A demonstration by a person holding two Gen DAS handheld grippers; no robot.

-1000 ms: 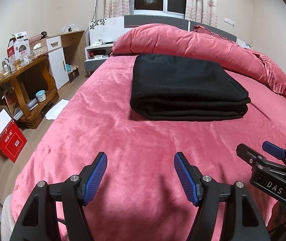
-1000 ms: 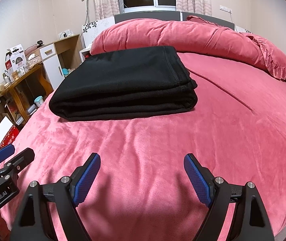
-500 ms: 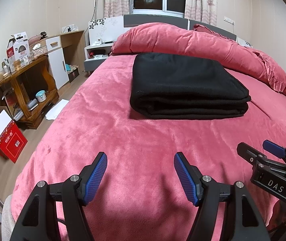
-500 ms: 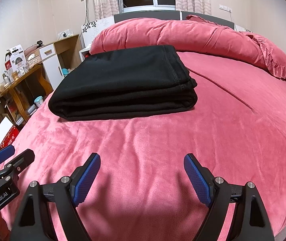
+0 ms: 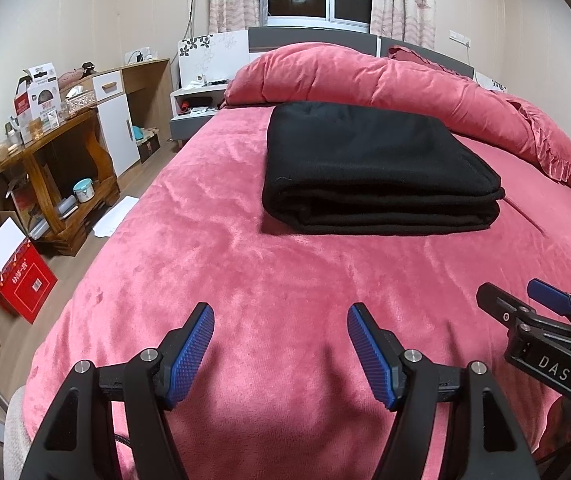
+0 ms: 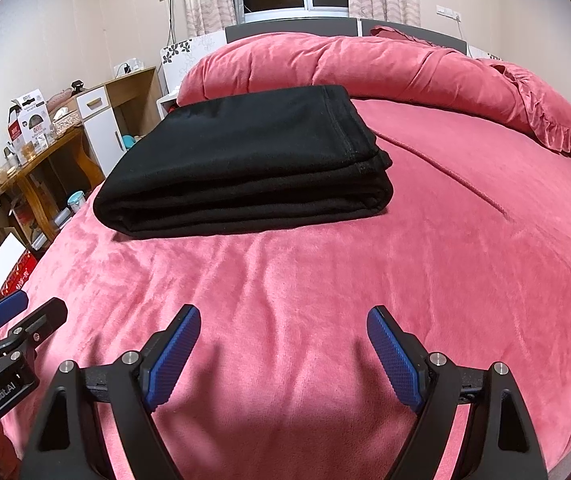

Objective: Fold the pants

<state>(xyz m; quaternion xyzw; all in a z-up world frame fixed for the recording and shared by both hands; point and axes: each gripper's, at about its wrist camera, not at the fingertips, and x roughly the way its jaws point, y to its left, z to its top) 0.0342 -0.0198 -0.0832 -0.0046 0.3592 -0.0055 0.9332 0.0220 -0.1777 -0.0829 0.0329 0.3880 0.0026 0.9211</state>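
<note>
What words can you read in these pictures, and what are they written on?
"DAS": white letters on the black body of the right tool, seen from the left wrist view.
"GenRobot.AI": white letters on the black body of the left tool, seen from the right wrist view.
The red box on the floor has print and a barcode, too small to read.
The red-and-white carton on the wooden desk has print, too blurred to read.
</note>
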